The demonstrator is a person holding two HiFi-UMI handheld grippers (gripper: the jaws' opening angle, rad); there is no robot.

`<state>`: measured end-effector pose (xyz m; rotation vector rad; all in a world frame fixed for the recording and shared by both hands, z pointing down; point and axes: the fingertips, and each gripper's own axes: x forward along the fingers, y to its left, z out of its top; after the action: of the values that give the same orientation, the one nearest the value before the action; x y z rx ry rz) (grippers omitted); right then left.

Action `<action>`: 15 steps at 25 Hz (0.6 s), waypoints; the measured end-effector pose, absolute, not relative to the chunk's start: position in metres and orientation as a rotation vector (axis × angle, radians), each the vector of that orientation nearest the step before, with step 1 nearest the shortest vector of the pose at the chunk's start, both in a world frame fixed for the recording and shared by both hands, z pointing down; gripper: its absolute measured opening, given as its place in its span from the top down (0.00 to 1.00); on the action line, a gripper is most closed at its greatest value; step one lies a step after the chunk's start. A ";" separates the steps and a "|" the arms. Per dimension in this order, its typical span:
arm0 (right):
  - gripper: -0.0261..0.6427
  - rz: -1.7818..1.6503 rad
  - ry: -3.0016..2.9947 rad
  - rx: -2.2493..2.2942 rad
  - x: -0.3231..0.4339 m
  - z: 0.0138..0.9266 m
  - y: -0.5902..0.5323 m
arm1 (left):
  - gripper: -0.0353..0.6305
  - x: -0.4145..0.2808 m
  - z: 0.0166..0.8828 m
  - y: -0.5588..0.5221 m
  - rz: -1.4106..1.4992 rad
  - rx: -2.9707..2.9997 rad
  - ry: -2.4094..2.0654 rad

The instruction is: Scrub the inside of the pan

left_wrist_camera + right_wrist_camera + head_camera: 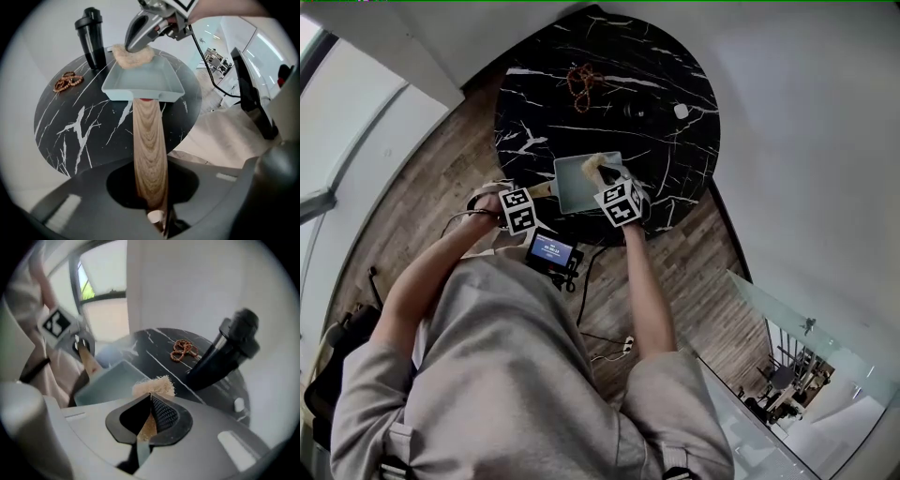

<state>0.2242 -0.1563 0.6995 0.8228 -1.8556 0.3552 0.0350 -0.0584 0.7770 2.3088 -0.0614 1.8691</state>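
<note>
My left claw [151,192] is clenched on the long wood-grain handle [149,140] of the pale blue-green rectangular pan [140,95], which lies at the near side of the round black white-veined marble counter [79,126]. My right claw [150,406] is clamped on a beige fibrous scrubbing pad [153,386], held at the pan's far rim; I cannot tell whether it touches. A tall black shaker bottle [92,37] stands beyond, near a brown beaded chain [68,80].
</note>
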 end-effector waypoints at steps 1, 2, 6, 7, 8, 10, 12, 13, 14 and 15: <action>0.93 0.205 -1.754 0.755 0.237 0.704 -0.158 | 0.88 0.035 0.777 -0.058 1.868 2.310 -0.062; 0.93 0.095 -1.668 0.686 0.247 0.709 -0.161 | 0.88 0.035 0.778 -0.059 1.866 2.311 -0.063; 0.93 -0.027 -1.521 0.503 0.262 0.727 -0.169 | 0.88 0.035 0.777 -0.060 1.866 2.315 -0.071; 0.93 -0.028 -1.504 0.474 0.264 0.732 -0.170 | 0.88 0.035 0.777 -0.060 1.866 2.316 -0.072; 0.93 -0.026 -1.492 0.454 0.265 0.737 -0.171 | 0.88 0.036 0.778 -0.060 1.865 2.317 -0.073; 0.93 -0.015 -1.480 0.439 0.266 0.743 -0.174 | 0.88 0.036 0.778 -0.060 1.863 2.321 -0.075; 0.93 0.002 -1.471 0.425 0.264 0.747 -0.174 | 0.88 0.036 0.777 -0.060 1.860 2.322 -0.080; 0.93 0.018 -1.468 0.412 0.264 0.749 -0.173 | 0.88 0.036 0.777 -0.060 1.854 2.319 -0.084; 0.93 0.040 -1.467 0.398 0.264 0.751 -0.170 | 0.88 0.036 0.776 -0.060 1.844 2.314 -0.089; 0.93 0.068 -1.469 0.383 0.264 0.752 -0.167 | 0.88 0.036 0.776 -0.060 1.834 2.309 -0.093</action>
<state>0.2638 -0.1667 0.7518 0.3831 -1.4693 0.0679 0.0363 -0.0598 0.7757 2.3095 -0.0934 1.8336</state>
